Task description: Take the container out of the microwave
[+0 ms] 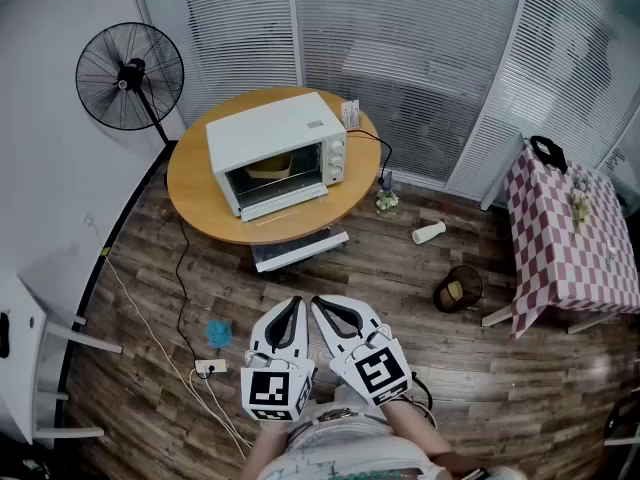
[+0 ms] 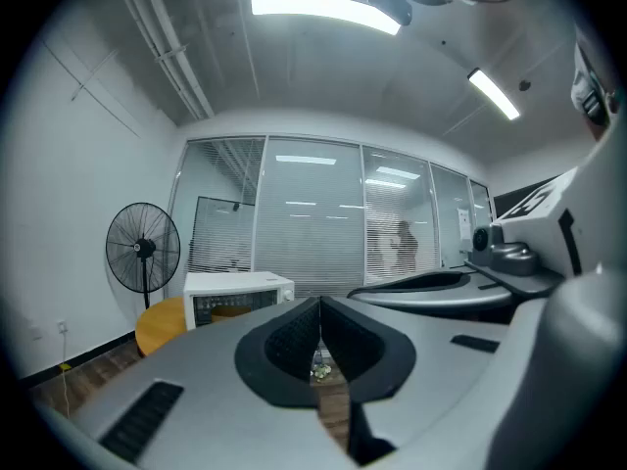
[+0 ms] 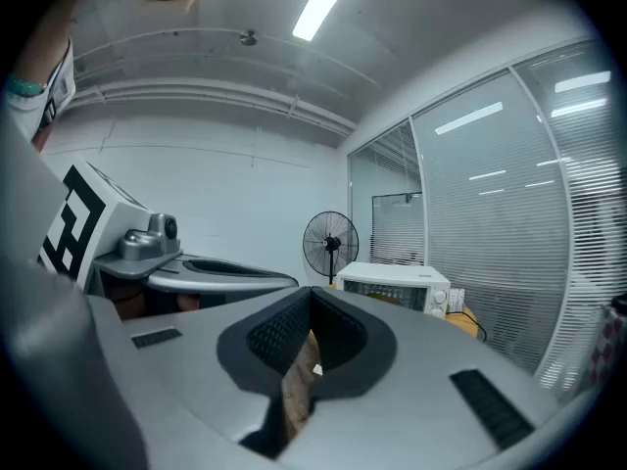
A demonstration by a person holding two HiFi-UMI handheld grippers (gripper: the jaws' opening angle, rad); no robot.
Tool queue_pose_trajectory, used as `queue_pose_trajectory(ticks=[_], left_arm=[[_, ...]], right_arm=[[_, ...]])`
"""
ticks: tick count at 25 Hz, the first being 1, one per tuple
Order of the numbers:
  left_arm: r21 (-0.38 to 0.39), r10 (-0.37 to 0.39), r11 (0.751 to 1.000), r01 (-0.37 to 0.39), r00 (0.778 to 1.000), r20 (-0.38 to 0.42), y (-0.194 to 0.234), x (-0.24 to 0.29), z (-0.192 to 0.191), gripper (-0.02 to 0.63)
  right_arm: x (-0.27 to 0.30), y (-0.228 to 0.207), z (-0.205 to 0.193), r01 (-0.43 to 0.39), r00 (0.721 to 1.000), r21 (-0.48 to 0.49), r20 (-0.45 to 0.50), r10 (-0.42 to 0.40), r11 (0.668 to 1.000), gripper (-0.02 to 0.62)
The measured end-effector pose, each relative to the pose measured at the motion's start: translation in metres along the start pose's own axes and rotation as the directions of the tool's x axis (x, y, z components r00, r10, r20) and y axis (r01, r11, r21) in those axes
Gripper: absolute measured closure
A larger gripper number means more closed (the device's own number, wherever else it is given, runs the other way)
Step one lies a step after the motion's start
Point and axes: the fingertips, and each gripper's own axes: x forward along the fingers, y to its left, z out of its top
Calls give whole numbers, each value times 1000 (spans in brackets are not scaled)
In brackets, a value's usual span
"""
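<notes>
We hold both grippers low and close to our body, side by side, pointing across the wood floor toward the round wooden table. The left gripper has its jaws pressed together with nothing between them. In the left gripper view we see the two dark pads meeting at the tip, with only a sliver of floor behind them. The right gripper is likewise closed and empty, and its pads touch at the tip in the right gripper view. The two grippers sit just beside each other, tips nearly meeting, well apart from the table. On that table stands the white microwave, and through its front we see the yellow container sitting inside the cavity. The door looks dropped open toward us, though we cannot be sure from here. Left of the table, a black standing fan is near the wall. On the floor we see a white bottle lying on its side and a dark round basket near it. A white power strip lies just left of our left gripper, with a small blue object beside it. At the right stands a second table draped in a red-and-white checked cloth.
</notes>
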Motion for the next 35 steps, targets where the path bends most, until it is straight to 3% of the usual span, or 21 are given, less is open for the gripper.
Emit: queue_pose_trajectory(ticks=[12,17,24,35], left_arm=[[-3,40,999,-40,999,-5,-20,29,-2,591],[5,82,997,-82,996,-25,-27,38,-10,592],[-5,110,994,-111,993,-44,-18,45,-15,592],[4,50,999,-49,998,-38,16,93,-11,592]], right_arm=[[-9,-31,-4,-47,999,-2,4,47,999,603],[-13,-41,-10,-68,997,-74,-27,66,995,603],[0,-46,-12,-103,995,-43,1,103,994,603],[45,-83,-12,-32,999,-10,-18,32,999,603]])
